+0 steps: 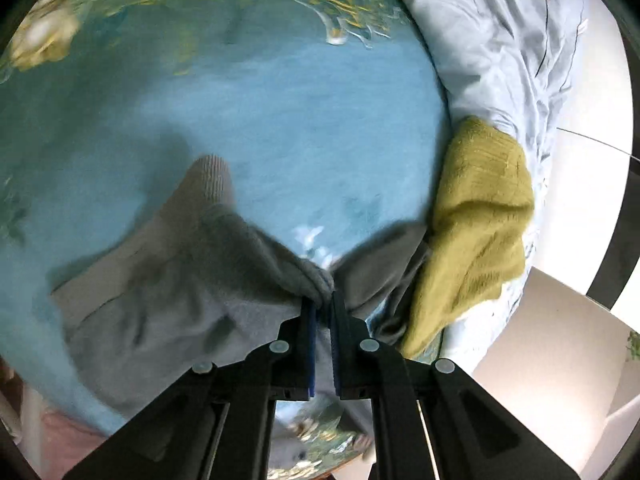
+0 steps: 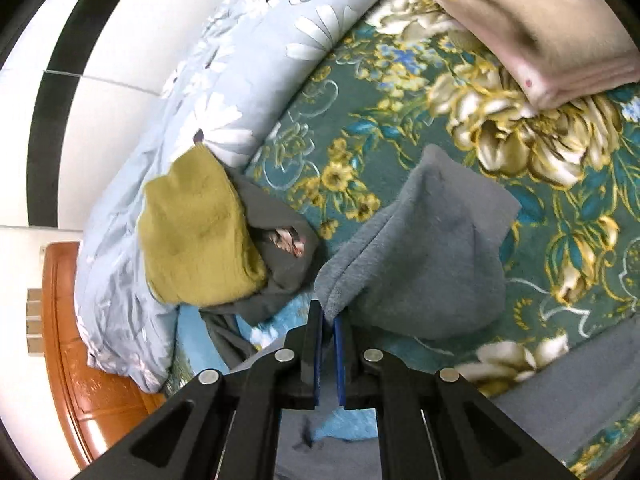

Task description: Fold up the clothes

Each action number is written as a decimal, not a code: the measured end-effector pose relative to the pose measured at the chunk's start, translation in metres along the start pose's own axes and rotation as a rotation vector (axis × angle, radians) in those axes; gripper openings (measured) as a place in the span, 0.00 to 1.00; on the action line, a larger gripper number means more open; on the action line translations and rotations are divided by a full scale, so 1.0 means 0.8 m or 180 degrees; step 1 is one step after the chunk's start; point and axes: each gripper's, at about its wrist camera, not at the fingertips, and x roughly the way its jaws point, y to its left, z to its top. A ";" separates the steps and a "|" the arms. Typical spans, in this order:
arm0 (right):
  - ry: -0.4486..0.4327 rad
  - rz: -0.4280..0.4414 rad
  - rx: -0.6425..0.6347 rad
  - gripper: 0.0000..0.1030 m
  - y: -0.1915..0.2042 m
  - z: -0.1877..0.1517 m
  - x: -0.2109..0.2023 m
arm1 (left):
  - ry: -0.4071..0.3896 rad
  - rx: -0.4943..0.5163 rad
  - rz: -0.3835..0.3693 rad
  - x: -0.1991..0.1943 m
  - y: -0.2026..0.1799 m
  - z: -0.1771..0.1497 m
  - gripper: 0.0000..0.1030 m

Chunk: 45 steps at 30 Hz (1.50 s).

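A grey fleece garment (image 1: 168, 292) hangs over the blue floral bedspread (image 1: 280, 120), its ribbed cuff pointing up left of centre. My left gripper (image 1: 323, 300) is shut on a bunched fold of this garment. In the right wrist view the same grey garment (image 2: 432, 256) rises in a peak, and my right gripper (image 2: 328, 314) is shut on its thick edge. An olive-green knit garment (image 2: 196, 232) lies on a dark grey one (image 2: 280, 268) beside the quilt; the olive-green garment (image 1: 480, 208) also shows at the right of the left wrist view.
A pale blue daisy-print quilt (image 2: 224, 92) is rolled along the bed's edge. Folded beige and pink blankets (image 2: 552, 32) sit at the far right. A wooden bed frame (image 2: 80, 344) and white tiled floor (image 2: 120, 20) lie beyond the quilt.
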 end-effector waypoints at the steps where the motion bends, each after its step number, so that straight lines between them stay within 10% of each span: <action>1: 0.0062 -0.0057 0.0033 0.05 -0.006 -0.003 0.004 | 0.0047 -0.0163 0.0030 0.000 0.023 -0.002 0.05; 7: 0.0172 -0.0108 0.0200 0.05 0.000 0.010 0.026 | 0.0046 -0.0458 -0.0032 0.010 0.031 -0.011 0.05; 14: -0.0395 0.0335 -0.0426 0.05 0.023 -0.045 -0.106 | -0.0178 0.0564 -0.0496 -0.097 0.018 -0.081 0.06; 18: -0.0162 -0.0035 0.0001 0.05 -0.080 -0.135 -0.109 | -0.0148 0.0553 0.0013 -0.092 0.110 -0.118 0.06; 22: 0.0452 -0.0571 0.0537 0.05 -0.176 -0.201 -0.033 | -0.0119 -0.0194 0.0695 -0.046 0.241 -0.122 0.05; 28: 0.0576 -0.0842 0.0576 0.09 -0.199 -0.218 -0.006 | -0.0320 -0.0433 0.1092 -0.043 0.293 -0.131 0.04; 34: 0.0177 -0.1089 -0.0266 0.54 -0.130 -0.190 -0.030 | -0.0385 -0.0290 0.1128 -0.051 0.281 -0.128 0.04; 45: 0.0564 -0.1908 -0.1966 0.55 -0.041 -0.183 0.090 | -0.0161 -0.0107 0.1021 -0.045 0.266 -0.160 0.04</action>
